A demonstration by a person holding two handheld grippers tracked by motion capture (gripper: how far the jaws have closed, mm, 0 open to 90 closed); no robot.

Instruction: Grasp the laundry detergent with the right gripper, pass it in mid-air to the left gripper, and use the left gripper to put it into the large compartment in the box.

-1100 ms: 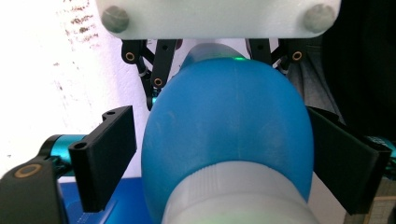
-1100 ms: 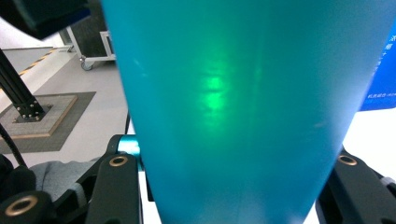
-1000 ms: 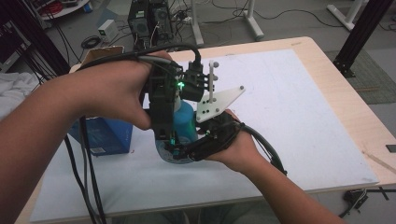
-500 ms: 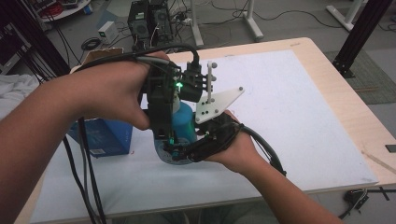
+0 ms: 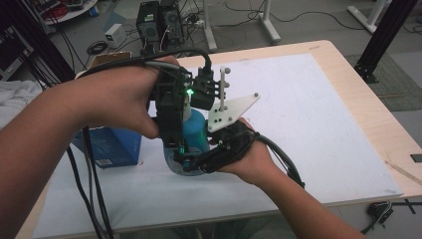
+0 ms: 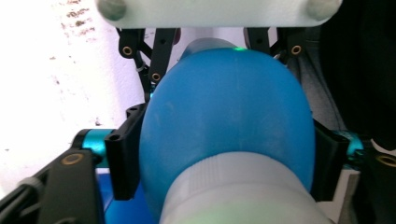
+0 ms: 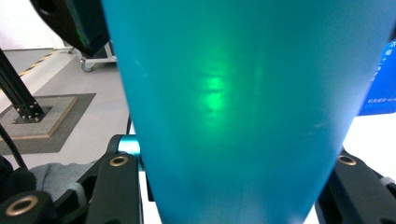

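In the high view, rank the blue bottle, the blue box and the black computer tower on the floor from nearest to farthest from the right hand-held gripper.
1. Blue bottle: clamped in the right hand-held gripper.
2. Blue box: on the table, to its left.
3. Black computer tower: on the floor beyond the table's far edge.

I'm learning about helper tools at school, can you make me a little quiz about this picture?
1. True or false: the right tool is shut on the blue plastic bottle.
2. In the high view, where is the blue cardboard box? A) left of the bottle, B) right of the bottle, C) on top of the bottle.
3. What colour is the flat sheet covering the wooden table?

Key: 1 true, its jaws press on the bottle's sides. 2 A. 3 white.
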